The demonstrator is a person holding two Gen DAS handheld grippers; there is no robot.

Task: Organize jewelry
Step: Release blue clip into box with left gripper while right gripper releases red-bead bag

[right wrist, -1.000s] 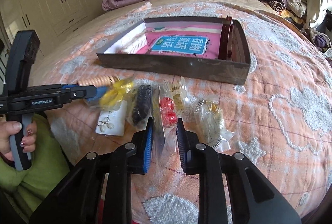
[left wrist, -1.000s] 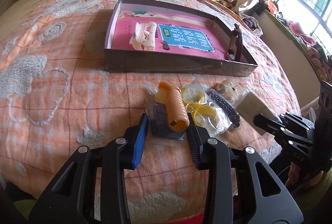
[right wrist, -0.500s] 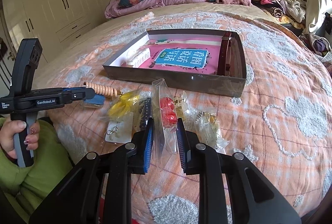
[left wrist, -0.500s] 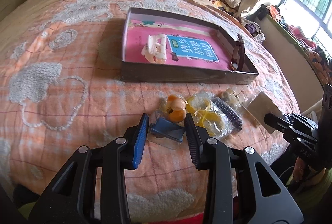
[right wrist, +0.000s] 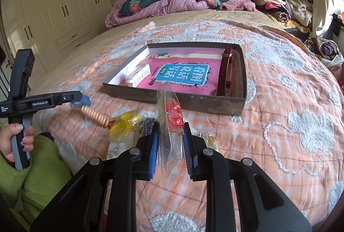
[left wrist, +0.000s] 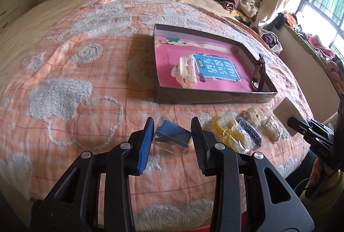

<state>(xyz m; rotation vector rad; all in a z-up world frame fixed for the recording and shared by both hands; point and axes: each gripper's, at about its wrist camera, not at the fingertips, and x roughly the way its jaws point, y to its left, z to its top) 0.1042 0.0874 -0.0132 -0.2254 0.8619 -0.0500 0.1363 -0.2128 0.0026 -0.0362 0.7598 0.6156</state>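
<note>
We note watch (left wrist: 259, 72) and clip (left wrist: 185, 72) inside box (left wrist: 210, 98); both jaws clamped on packets, several packets before box unsorted.

Before me the bed (right wrist: 279, 85), spread with an orange checked blanket, carries a shallow dark cardboard box (right wrist: 193, 100) and small clear jewellery bags (left wrist: 234, 135).

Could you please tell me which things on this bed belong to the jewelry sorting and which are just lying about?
Job:
- box
- red-bead bag
- blue-card bag
- yellow bag
- watch

Lying about:
- purple blanket
- clothes pile
</note>
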